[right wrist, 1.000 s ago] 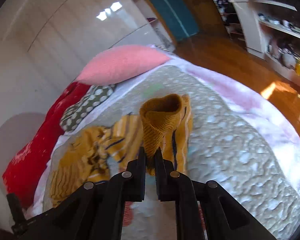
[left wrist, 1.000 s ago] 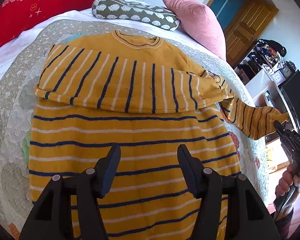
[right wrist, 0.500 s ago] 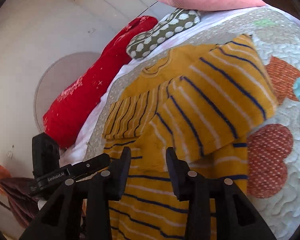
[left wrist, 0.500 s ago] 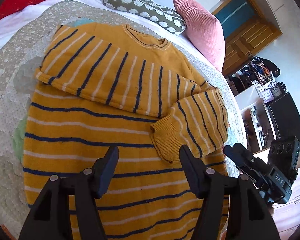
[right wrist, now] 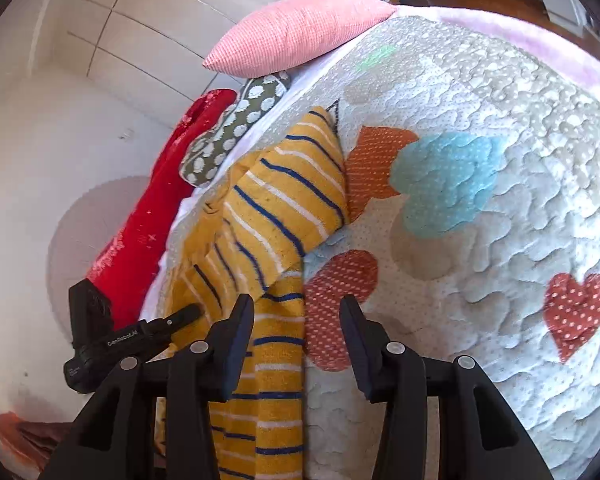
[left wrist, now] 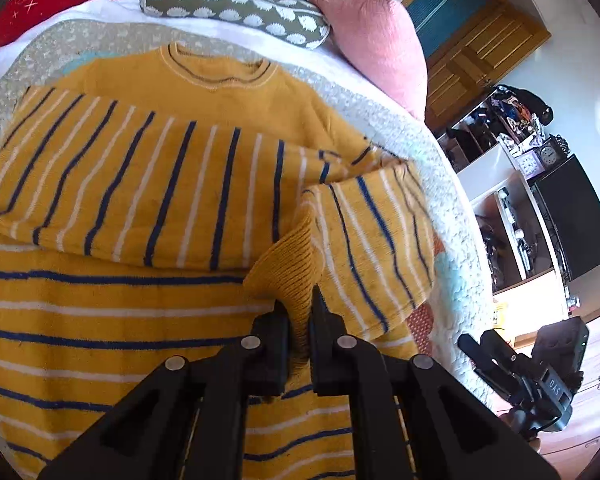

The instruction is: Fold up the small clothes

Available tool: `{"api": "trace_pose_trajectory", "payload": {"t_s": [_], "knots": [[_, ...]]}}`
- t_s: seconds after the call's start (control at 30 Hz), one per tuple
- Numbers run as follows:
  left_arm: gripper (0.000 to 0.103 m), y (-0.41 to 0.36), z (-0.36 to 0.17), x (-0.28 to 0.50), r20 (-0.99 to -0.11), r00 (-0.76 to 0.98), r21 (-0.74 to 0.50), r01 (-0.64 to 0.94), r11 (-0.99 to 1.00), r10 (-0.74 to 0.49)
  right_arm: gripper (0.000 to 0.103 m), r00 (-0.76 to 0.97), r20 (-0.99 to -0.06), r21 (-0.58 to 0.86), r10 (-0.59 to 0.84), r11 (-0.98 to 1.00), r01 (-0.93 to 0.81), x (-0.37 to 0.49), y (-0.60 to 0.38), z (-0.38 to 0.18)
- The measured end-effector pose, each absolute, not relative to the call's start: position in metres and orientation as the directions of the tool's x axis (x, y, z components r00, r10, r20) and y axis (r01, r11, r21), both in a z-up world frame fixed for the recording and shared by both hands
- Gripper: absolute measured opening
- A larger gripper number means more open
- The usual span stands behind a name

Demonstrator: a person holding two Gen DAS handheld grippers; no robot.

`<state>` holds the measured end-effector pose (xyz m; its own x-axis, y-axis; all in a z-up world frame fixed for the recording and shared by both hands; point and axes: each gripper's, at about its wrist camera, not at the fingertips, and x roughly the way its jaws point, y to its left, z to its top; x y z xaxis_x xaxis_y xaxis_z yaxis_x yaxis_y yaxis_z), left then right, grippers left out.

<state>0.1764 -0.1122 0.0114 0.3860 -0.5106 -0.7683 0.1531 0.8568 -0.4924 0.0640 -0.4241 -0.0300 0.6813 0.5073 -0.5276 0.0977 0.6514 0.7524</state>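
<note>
One sweater cuff (left wrist: 288, 268) between left jaws.

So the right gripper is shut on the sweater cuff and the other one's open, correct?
Not quite: the left gripper is shut on the cuff, as the left wrist view shows. The right gripper is the open one, hanging over the sweater edge in its own view.

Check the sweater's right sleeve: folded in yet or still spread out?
Folded in. The right sleeve lies doubled over the sweater body, its ribbed cuff pinched in the shut left tongs; the right tongs hang open.
</note>
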Motion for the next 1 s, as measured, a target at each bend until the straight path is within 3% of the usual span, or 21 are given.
{"api": "trace_pose_trajectory", "payload": {"t_s": [0.1,0.17,0.33,0.5,0.63,1.0], "knots": [[0.007,-0.097,0.038,0.181,-0.737,0.432,-0.515,0.139,0.846,-0.520,0.065,0.664,-0.392,0.866,0.636,0.498,0.034,0.073,-0.417,-0.035],[0.007,-0.082,0.055,0.182,-0.722,0.462,-0.521,0.127,0.844,-0.515,0.067,0.642,-0.359,0.897,0.678,0.441,0.036,0.083,-0.408,-0.040],[0.007,-0.036,0.089,0.191,-0.717,0.542,-0.481,0.073,0.874,-0.439,0.067,0.635,-0.406,0.888,0.657,0.448,0.104,0.113,-0.400,-0.048],[0.007,0.025,0.084,0.209,-0.752,0.570,-0.432,-0.048,0.901,-0.330,0.068,0.611,-0.407,0.896,0.679,0.427,0.122,0.133,-0.392,-0.051],[0.007,0.065,0.074,0.211,-0.737,0.572,-0.500,-0.103,0.860,-0.360,0.068,0.596,-0.384,0.915,0.705,0.379,0.141,0.150,-0.382,-0.060],[0.007,0.117,0.079,0.223,-0.729,0.614,-0.499,-0.173,0.849,-0.303,0.068,0.556,-0.305,0.951,0.773,0.278,0.136,0.209,-0.339,-0.062]]}}
